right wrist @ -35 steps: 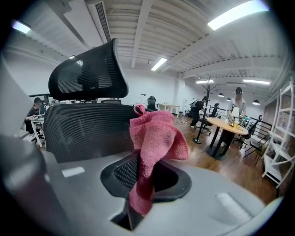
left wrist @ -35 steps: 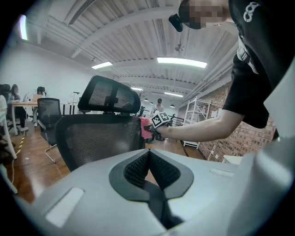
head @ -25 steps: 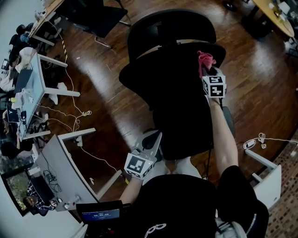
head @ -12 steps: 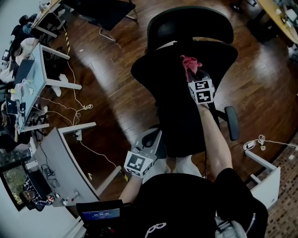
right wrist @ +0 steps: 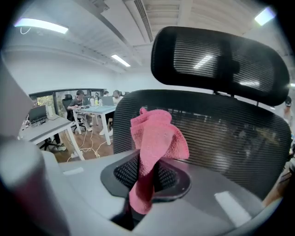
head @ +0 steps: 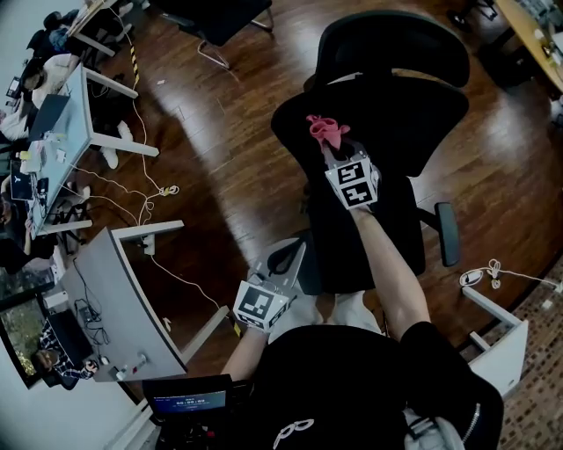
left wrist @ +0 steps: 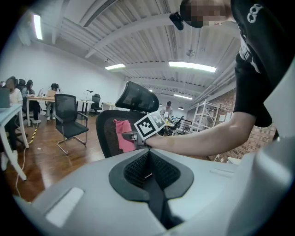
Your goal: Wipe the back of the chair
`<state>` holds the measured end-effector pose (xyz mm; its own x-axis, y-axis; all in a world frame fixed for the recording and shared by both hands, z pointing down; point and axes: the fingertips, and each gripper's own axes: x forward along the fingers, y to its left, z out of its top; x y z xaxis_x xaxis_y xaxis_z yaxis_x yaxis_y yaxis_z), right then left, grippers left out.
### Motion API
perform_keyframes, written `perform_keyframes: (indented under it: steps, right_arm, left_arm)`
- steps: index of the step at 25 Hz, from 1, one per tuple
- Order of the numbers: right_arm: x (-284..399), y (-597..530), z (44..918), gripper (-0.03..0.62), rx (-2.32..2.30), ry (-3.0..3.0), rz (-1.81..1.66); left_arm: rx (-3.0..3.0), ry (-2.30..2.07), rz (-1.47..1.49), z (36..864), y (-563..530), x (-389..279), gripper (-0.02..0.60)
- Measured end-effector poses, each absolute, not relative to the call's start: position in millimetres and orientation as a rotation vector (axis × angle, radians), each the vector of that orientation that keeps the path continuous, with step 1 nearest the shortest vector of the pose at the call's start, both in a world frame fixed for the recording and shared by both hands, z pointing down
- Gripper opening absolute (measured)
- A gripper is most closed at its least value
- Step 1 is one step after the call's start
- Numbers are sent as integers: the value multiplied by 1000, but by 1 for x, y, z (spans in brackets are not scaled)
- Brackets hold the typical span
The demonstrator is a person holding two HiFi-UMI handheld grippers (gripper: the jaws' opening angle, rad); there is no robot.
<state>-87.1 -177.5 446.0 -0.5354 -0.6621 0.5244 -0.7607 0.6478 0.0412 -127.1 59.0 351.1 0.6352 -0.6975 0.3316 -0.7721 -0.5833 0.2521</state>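
Note:
The black mesh office chair shows its backrest [head: 405,114] and headrest [head: 396,44] just ahead of me. My right gripper [head: 332,149] is shut on a pink cloth [head: 325,130] that lies against the left part of the backrest. In the right gripper view the cloth [right wrist: 156,138] stands up out of the jaws of my right gripper [right wrist: 145,177], close in front of the mesh backrest [right wrist: 226,129] and below the headrest [right wrist: 216,55]. My left gripper [head: 286,264] hangs low near my body, shut and empty [left wrist: 148,173]. Its view shows the cloth [left wrist: 123,136] on the backrest [left wrist: 103,133].
The chair's right armrest [head: 447,233] sticks out beside my right arm. A grey desk [head: 114,299] and a light desk [head: 66,132] stand to the left, with cables [head: 158,211] on the wood floor. Another black chair [head: 211,18] is behind; a white table [head: 501,325] is at right.
My right gripper has carried the pink cloth leftward across the backrest, from its right part to its left part. The left gripper has stayed where it was.

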Motion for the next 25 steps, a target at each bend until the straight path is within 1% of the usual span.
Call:
perform_keyframes:
  steps: [8, 11, 18, 25]
  right_arm:
    - [-153, -146, 451, 51, 955, -2419, 226]
    - [-164, -139, 457, 51, 919, -2419, 209]
    - [-145, -144, 471, 51, 953, -2404, 250]
    - [-85, -162, 485, 51, 1049, -2352, 298]
  left_arm:
    - [2475, -1173, 280, 354, 70, -151, -12]
    - [2479, -1167, 285, 356, 71, -151, -12]
    - [2479, -1149, 308, 360, 72, -148, -12]
    - [2487, -1097, 338, 363, 70, -124, -12]
